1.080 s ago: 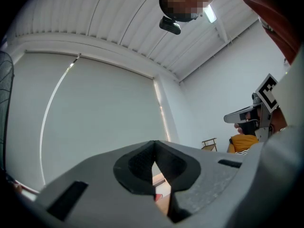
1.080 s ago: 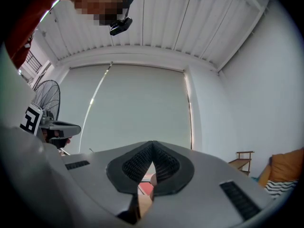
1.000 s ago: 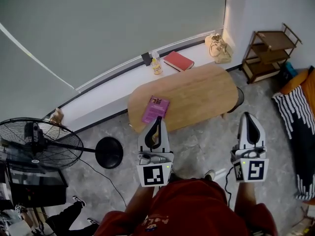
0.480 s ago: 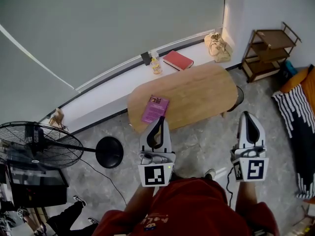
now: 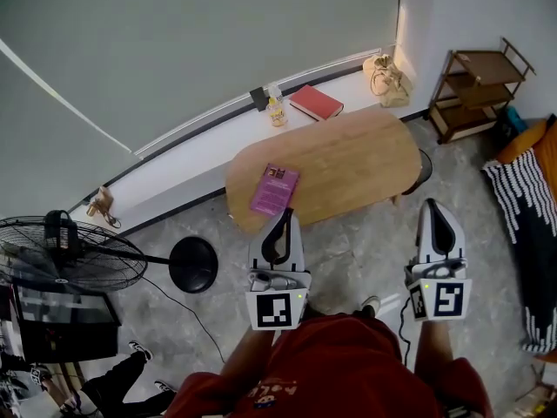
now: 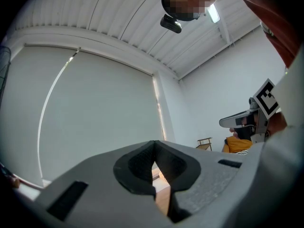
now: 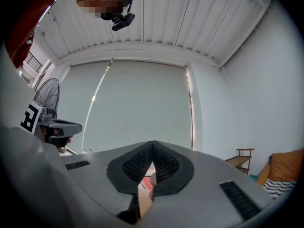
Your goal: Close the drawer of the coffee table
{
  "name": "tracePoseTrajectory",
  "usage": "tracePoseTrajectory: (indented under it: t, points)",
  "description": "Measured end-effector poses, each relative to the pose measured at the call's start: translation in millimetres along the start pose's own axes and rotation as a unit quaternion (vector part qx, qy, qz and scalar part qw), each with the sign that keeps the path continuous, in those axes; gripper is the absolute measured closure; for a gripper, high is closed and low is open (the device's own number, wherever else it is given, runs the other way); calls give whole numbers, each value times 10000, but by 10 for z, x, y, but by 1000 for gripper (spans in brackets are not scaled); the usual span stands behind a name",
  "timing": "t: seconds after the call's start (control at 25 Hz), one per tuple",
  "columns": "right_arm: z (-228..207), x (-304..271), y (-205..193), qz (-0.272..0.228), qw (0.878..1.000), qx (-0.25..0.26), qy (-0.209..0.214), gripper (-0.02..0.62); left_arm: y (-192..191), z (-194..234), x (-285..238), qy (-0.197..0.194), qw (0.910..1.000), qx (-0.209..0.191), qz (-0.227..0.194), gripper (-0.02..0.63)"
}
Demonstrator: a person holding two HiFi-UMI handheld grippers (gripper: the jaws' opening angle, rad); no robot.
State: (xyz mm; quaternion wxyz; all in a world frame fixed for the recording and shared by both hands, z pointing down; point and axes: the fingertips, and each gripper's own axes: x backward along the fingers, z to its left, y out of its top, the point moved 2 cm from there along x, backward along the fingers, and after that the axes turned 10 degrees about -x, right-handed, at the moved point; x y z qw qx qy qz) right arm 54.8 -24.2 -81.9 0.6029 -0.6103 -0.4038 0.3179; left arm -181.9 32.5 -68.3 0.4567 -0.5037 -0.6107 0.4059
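Currently both grippers are held level over the floor, short of the coffee table [image 5: 348, 159] and touching nothing; left gripper [image 5: 284, 212] fingers [image 6: 135, 170] are clenched tip to tip with nothing between them; right gripper [image 5: 435, 204] fingers [image 7: 133, 167] are likewise clenched and empty.

The drawer cannot be made out: from above only the wooden surface is seen, with no drawer front sticking out past its near edge; so the scene fits a drawer already pushed in flush, or one open on a side hidden under the top; the step in hand and the next move are not settled by these views.

The head view alone gives the layout: the table by the window ledge [image 5: 209, 138], a purple booklet [image 5: 275, 190] on the surface, a red book [image 5: 315, 103] on the ledge, a fan [image 5: 61, 259] at left. The gripper views are tilted up at the blind and ceiling, with only a sliver of wood seen below the fingertips; finger closure is confirmed there.
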Motion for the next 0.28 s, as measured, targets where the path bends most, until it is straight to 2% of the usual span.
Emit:
tracePoseTrajectory:
  t: [0.28]
  points:
    - [-44,13,40,-17,10000,-13,15,598,29,-54,-6,-15,10000,0,-27,600]
